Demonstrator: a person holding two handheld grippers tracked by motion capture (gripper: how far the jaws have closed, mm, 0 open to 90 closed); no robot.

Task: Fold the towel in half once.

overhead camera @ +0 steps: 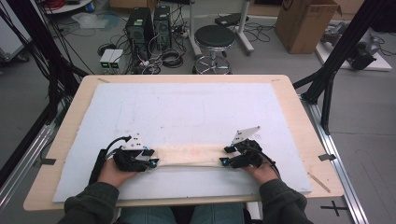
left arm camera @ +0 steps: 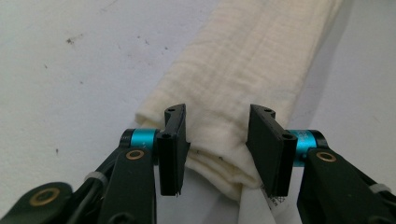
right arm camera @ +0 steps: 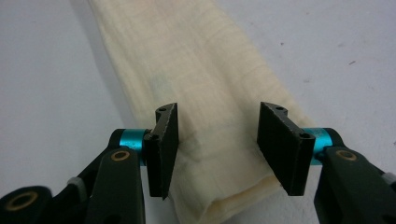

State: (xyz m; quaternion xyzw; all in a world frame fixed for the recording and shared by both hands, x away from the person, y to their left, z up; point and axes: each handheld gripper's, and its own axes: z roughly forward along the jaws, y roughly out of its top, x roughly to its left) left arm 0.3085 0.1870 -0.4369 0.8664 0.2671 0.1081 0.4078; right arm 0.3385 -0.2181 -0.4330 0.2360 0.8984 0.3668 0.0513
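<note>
Cloth (overhead camera: 191, 155) folded into long cream strip, flat on white mat (overhead camera: 196, 105) near front edge of tabletop (overhead camera: 299, 121).
Flanked at each end by left gripper (overhead camera: 153, 162) and right gripper (overhead camera: 226, 155), jaws spread astride folded ends, pads not pressing.

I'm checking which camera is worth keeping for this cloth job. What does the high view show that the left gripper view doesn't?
High view alone: the whole folded cloth lying as a long strip across the white board, both hands, the right gripper at the strip's far end, the wooden table and the stool beyond it.

Left gripper view alone: the cloth's stacked layers at its end, and the black jaws standing apart on either side of it, with a gap on at least one side.

Both: the cloth, the white board and the left gripper.
</note>
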